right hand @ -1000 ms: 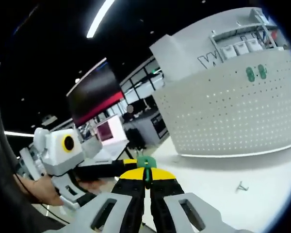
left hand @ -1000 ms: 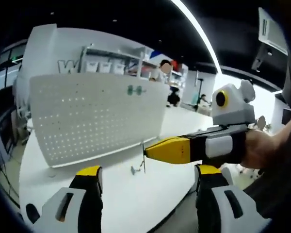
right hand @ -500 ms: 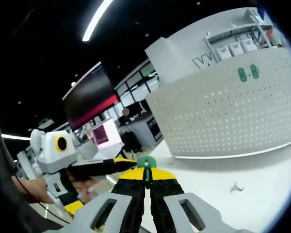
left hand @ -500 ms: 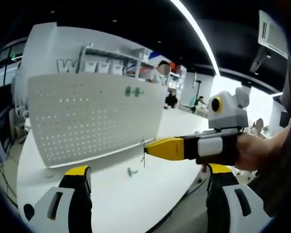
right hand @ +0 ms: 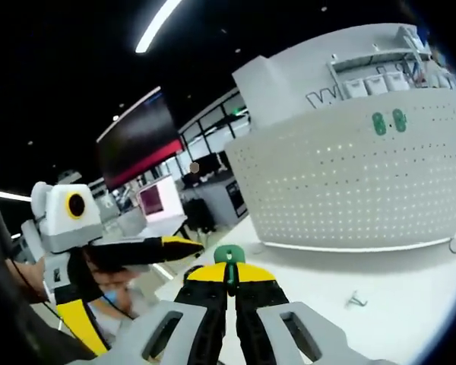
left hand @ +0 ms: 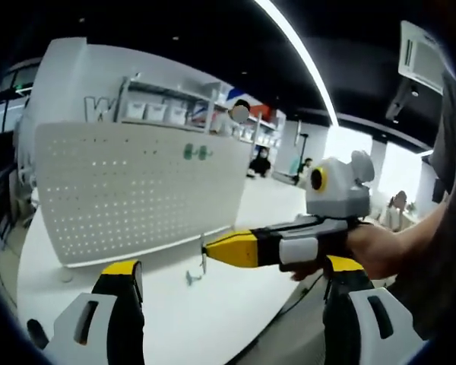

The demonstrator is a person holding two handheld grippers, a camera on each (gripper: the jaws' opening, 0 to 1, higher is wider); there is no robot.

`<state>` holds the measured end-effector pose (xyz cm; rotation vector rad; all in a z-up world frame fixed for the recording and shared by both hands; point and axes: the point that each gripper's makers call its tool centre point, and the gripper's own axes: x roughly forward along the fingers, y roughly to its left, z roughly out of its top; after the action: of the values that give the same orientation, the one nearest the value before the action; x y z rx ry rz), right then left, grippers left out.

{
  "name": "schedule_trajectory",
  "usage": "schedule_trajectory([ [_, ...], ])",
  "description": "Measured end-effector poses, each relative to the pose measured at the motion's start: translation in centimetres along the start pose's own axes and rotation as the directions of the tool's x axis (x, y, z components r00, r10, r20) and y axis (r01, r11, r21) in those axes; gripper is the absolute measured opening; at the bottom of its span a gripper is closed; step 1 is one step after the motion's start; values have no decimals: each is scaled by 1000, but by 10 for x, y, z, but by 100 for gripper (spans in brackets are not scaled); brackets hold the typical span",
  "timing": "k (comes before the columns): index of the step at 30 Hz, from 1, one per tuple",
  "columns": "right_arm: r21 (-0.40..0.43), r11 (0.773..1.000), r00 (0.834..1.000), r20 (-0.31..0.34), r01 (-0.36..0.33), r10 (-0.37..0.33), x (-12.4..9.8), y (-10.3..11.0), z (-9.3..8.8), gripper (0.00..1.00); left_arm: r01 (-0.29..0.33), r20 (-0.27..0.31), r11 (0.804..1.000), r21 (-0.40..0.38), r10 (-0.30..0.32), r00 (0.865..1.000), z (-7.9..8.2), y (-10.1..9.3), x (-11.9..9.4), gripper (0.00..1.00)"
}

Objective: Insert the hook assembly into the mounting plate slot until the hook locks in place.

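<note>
The white perforated mounting plate point(left hand: 137, 190) stands upright on the white table point(left hand: 213, 319); two green pieces point(left hand: 192, 152) sit near its top edge. In the right gripper view, my right gripper point(right hand: 228, 275) is shut on a green-headed hook assembly point(right hand: 228, 254), and the plate point(right hand: 349, 190) with its green pieces point(right hand: 388, 122) lies ahead at the right. From the right of the left gripper view that gripper point(left hand: 229, 249) reaches in, a thin metal hook point(left hand: 203, 257) at its tip, short of the plate. My left gripper point(left hand: 232, 308) is open wide and holds nothing.
A small loose metal hook point(left hand: 188, 277) lies on the table before the plate, also seen as hook point(right hand: 356, 300). The left gripper point(right hand: 167, 245) and a hand show at the left of the right gripper view. Shelves and people stand far behind.
The right gripper with its hook has moved left in the left gripper view, nearer the plate. The left gripper's jaws stand slightly wider than a second ago.
</note>
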<state>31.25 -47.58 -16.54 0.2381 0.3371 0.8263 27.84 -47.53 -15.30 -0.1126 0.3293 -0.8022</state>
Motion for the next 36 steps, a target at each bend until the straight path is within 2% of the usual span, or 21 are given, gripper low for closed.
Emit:
schedule_trajectory([
  [2, -10, 1000, 1000, 2, 8, -8, -2, -6, 2, 0, -2, 0, 1000, -1, 2, 1000, 1, 0, 2, 100],
  [6, -71, 995, 998, 25, 66, -64, -9, -31, 16, 0, -20, 12, 1000, -6, 20, 1000, 5, 2, 4, 100],
  [13, -128, 977, 985, 56, 171, -165, -14, -91, 42, 0, -45, 10, 999, -15, 45, 999, 4, 8, 4, 100],
  [20, -161, 951, 963, 98, 263, -250, -20, -136, 67, 0, -79, 1, 997, -8, 79, 997, 0, 18, 1, 100],
  [23, -156, 938, 948, 129, 310, -292, -23, -156, 79, 0, -91, -3, 996, -9, 91, 996, -1, 23, 0, 100],
  [25, -150, 935, 943, 135, 323, -304, -22, -164, 83, 0, -96, -5, 995, -13, 96, 995, -2, 26, 1, 100],
  [27, -170, 915, 927, 159, 365, -340, -25, -176, 90, 0, -99, -7, 995, -14, 99, 995, -4, 27, 1, 100],
  [30, -169, 910, 921, 173, 378, -351, -24, -186, 98, 0, -111, -18, 994, -1, 111, 994, -6, 30, 1, 100],
  [36, -189, 884, 898, 197, 429, -393, -26, -209, 112, 0, -120, -19, 993, -5, 120, 993, -6, 34, -2, 100],
])
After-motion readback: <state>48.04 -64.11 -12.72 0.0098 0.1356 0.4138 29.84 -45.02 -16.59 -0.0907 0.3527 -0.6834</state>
